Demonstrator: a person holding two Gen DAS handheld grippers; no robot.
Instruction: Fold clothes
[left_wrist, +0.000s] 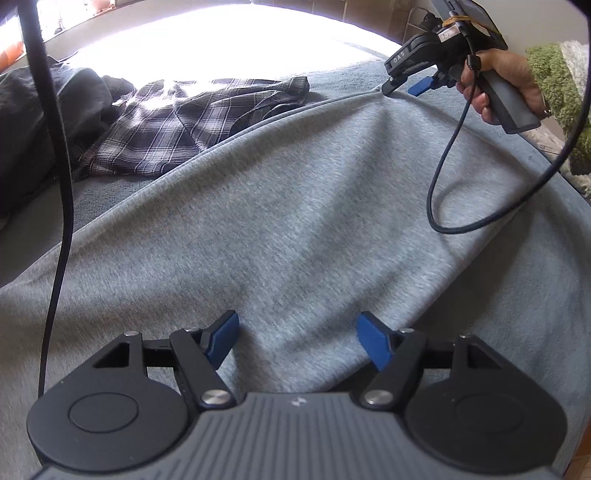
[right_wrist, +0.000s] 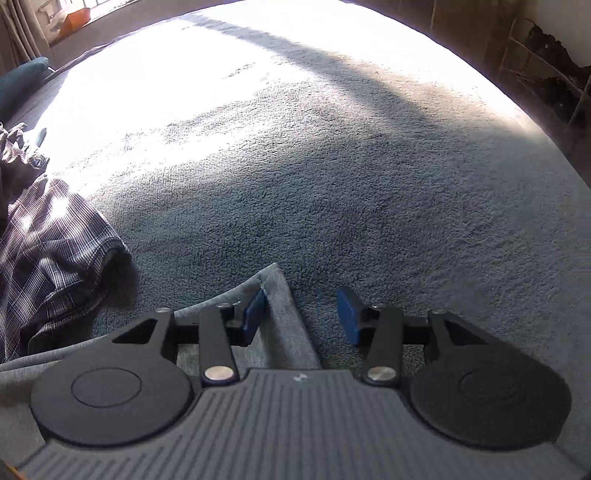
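A light grey sweatshirt-like garment (left_wrist: 295, 206) lies spread across the bed. My left gripper (left_wrist: 297, 341) is open just above its near part, blue pads apart, holding nothing. My right gripper (right_wrist: 301, 317) is open at the garment's far corner (right_wrist: 275, 295), which lies between its pads, close to the left pad. In the left wrist view the right gripper (left_wrist: 408, 83) sits at that far edge, held by a hand.
A plaid shirt (left_wrist: 192, 125) lies crumpled at the left, also in the right wrist view (right_wrist: 48, 258). Dark clothes (left_wrist: 33, 122) are piled beyond it. The grey bed cover (right_wrist: 369, 166) stretches ahead, sunlit far off. Cables (left_wrist: 61, 206) hang in view. A metal rack (right_wrist: 546, 62) stands right.
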